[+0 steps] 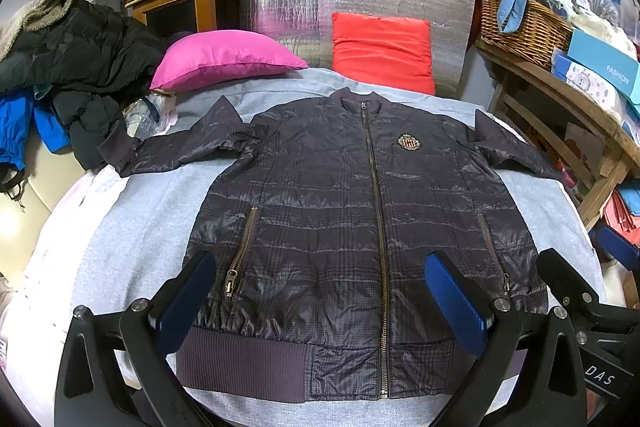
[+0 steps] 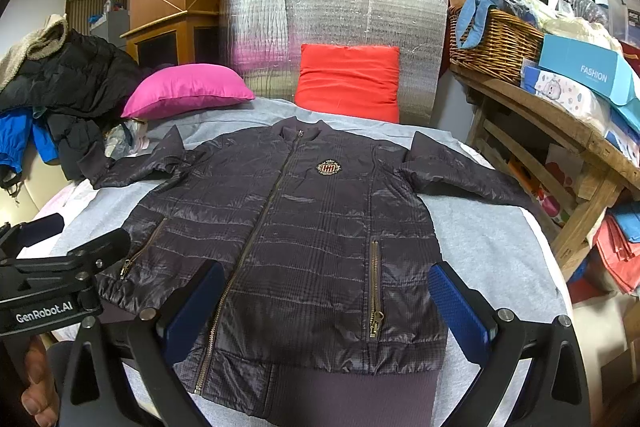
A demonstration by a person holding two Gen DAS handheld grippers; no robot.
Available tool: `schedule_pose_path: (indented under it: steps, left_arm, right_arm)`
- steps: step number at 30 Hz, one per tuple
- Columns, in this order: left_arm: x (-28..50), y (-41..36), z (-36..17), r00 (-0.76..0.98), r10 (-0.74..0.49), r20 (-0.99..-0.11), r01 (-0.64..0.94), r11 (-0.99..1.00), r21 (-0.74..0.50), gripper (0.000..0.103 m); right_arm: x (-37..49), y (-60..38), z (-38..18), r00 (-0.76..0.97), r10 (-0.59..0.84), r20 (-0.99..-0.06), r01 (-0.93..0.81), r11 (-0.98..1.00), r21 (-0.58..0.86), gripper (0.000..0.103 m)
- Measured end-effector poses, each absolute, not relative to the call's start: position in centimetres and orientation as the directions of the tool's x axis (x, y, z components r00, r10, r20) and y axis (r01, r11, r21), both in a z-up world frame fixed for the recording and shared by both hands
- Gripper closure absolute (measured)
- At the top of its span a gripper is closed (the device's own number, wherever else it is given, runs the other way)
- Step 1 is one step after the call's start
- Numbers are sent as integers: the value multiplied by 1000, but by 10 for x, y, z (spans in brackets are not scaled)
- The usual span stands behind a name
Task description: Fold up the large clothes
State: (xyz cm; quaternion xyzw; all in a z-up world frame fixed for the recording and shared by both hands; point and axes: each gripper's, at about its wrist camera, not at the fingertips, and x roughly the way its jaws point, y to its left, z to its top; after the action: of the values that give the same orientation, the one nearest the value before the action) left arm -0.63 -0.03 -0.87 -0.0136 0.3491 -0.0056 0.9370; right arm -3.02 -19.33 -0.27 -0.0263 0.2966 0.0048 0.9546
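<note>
Left wrist view shows both tongs (image 1: pixel 320 301) spread empty above the jacket (image 1: pixel 340 207) hem, so each should probably pinch a sleeve cuff first.

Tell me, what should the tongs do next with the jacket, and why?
Probably the left tongs should reach for the left sleeve to fold it in. The jacket lies flat and zipped, both sleeves spread out, and both tongs, the right tongs too, are open and holding nothing.
</note>
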Motion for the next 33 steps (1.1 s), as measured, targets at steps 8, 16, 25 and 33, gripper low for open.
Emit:
schedule_pose_path:
  steps: [8, 16, 25, 33]
  left_arm:
    - [-2, -3, -13, 749, -16, -662, 1, 1000, -23, 0]
    - [3, -6, -22, 736, -11, -676, 6, 1000, -9, 0]
    - [37, 16, -83, 610, 60, -790, -69, 997, 22, 0]
    - [70, -8, -96, 607, 74, -791, -34, 997, 67, 0]
  right_arm:
    - [-28, -198, -6, 819, -8, -573, -19, 999, -40, 0]
    - [-24, -210, -13, 812, -6, -584, -8, 1000, -22, 0]
    - [-8, -311, -62, 704, 48, -708, 111, 978, 177, 0]
    - [12, -467, -111, 724, 261, -638, 319, 694, 646, 0]
